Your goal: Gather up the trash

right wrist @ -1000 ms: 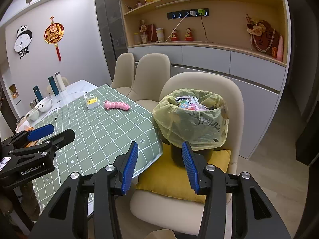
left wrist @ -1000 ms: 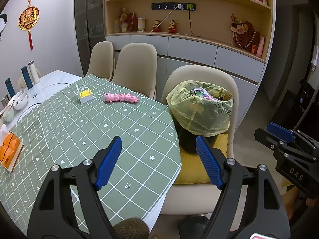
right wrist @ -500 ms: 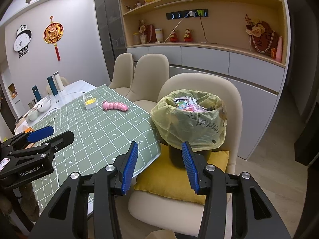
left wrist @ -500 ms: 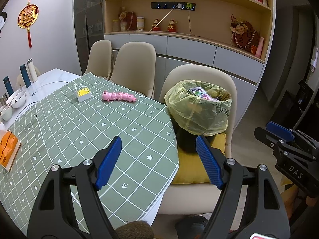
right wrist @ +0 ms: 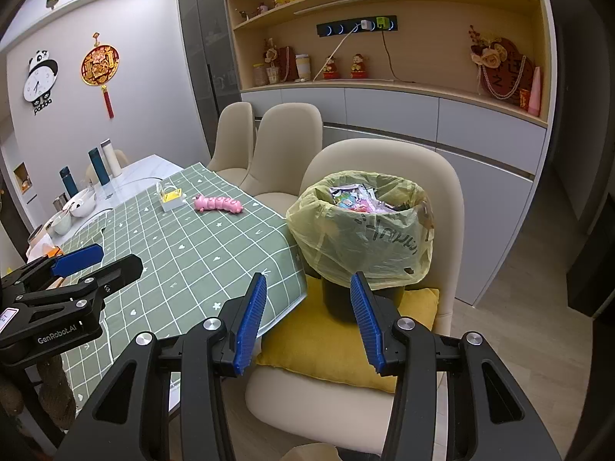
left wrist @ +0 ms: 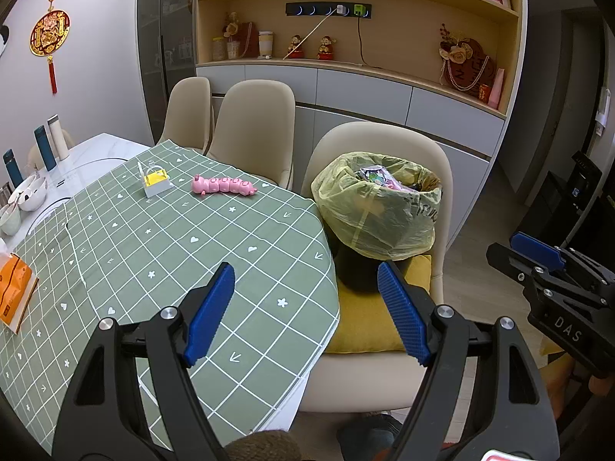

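A black bin lined with a yellow-green bag (left wrist: pixel 378 211) (right wrist: pixel 361 238) stands on a yellow cushion on a beige chair beside the table; it is full of colourful wrappers (right wrist: pixel 355 199). My left gripper (left wrist: pixel 307 311) is open and empty, held over the table's near corner, short of the bin. My right gripper (right wrist: pixel 309 320) is open and empty, held in front of the bin over the cushion. Each gripper shows at the edge of the other's view.
The table has a green checked cloth (left wrist: pixel 173 253) bearing a pink caterpillar toy (left wrist: pixel 225 185) and a small white-and-yellow box (left wrist: pixel 155 180). An orange packet (left wrist: pixel 15 292), bowls (left wrist: pixel 29 196) and bottles sit at the left. Two more chairs and a wall cabinet stand behind.
Both views have drawn back slightly from the table and bin. The grippers stay open and empty.
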Action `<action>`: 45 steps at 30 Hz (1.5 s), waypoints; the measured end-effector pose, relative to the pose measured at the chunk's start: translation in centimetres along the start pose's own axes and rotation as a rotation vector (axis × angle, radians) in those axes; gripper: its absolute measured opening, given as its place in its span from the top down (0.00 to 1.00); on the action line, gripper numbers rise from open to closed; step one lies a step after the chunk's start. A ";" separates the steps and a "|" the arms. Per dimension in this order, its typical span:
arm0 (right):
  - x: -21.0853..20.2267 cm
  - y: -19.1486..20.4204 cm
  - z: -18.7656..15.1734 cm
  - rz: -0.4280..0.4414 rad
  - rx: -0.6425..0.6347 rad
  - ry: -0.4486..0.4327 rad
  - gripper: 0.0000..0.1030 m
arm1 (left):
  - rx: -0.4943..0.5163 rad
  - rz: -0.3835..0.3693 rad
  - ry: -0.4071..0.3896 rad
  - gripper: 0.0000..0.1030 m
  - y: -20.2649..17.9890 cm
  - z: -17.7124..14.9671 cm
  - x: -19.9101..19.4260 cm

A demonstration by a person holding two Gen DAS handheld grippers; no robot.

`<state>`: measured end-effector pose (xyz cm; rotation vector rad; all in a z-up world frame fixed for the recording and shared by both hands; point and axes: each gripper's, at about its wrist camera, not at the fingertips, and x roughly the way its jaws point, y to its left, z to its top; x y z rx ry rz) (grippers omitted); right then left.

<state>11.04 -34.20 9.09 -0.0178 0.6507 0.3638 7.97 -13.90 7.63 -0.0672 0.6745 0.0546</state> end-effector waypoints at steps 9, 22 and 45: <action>-0.1 -0.3 -0.1 -0.006 0.014 -0.003 0.58 | 0.008 -0.008 0.001 0.29 -0.5 0.0 0.0; -0.2 -0.4 -0.1 -0.009 0.017 -0.004 0.58 | 0.014 -0.016 -0.004 0.29 -0.7 0.0 -0.1; 2.8 3.3 -0.4 0.019 -0.030 0.071 0.58 | -0.230 0.114 0.166 0.29 10.5 -3.3 3.3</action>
